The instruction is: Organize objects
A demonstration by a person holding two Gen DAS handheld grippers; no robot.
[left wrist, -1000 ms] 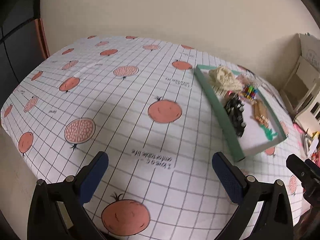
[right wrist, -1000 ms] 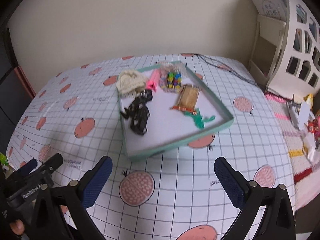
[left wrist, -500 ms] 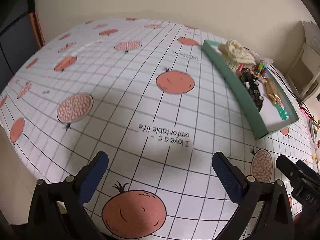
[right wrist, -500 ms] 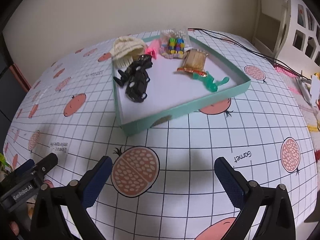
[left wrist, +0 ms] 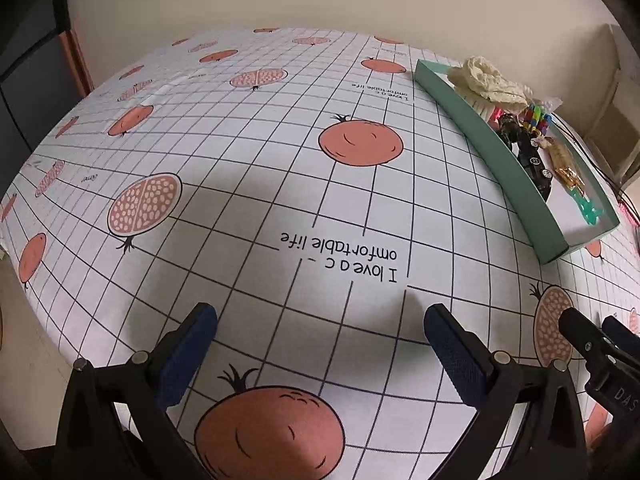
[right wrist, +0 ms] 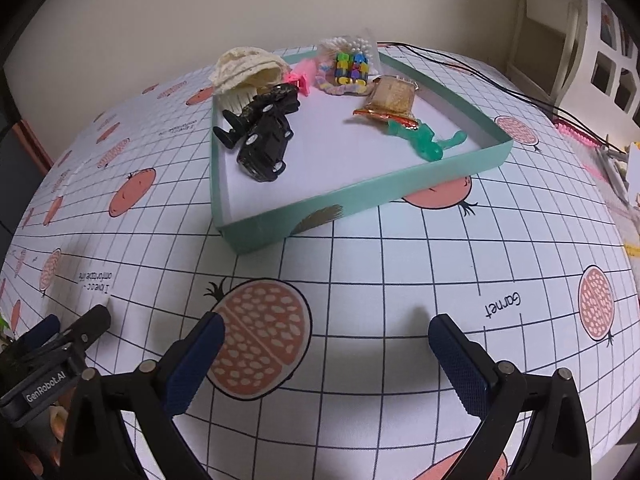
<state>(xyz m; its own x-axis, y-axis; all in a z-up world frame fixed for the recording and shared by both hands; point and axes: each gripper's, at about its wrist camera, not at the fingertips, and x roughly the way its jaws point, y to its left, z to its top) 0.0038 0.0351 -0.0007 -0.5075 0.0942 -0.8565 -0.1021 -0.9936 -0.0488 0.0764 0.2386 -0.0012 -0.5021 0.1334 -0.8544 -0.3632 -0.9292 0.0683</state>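
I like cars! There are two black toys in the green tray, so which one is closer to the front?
The black toy car. The other black toy lies behind it, nearer the cream cloth.

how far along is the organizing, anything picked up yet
Nothing looks done: the toy car, cream cloth, snack packet, green toy and colourful beads all lie jumbled in the teal tray. Nothing is in hand: the left gripper and right gripper are open and empty. All sorting remains.

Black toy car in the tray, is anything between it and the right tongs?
Only the tray's near wall. Bare tablecloth lies between the open right tongs and the tray; the car sits just past that wall.
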